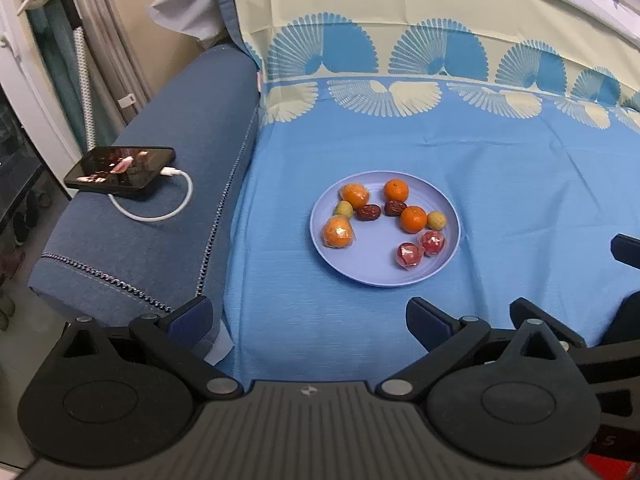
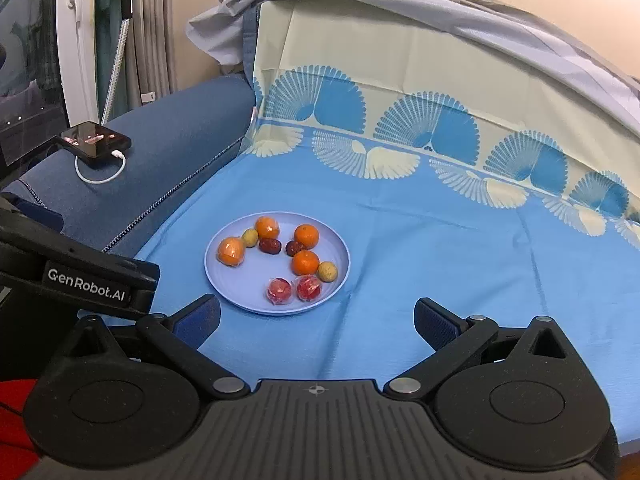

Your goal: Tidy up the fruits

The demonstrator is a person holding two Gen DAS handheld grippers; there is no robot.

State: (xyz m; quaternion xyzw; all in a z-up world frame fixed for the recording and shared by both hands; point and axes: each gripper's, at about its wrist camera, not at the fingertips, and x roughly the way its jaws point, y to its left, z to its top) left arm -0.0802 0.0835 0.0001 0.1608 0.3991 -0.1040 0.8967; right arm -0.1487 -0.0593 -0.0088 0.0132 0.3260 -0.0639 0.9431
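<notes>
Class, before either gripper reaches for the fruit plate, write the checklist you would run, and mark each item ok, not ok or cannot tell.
1. left gripper open, nothing between the fingers: ok.
2. right gripper open, nothing held: ok.
3. plate flat on the blue cloth: ok.
4. All fruit on the plate, none on the cloth: ok.
5. phone and its cable on the armrest, away from the plate: ok.
6. Sorting destination for the fruit: cannot tell.
</notes>
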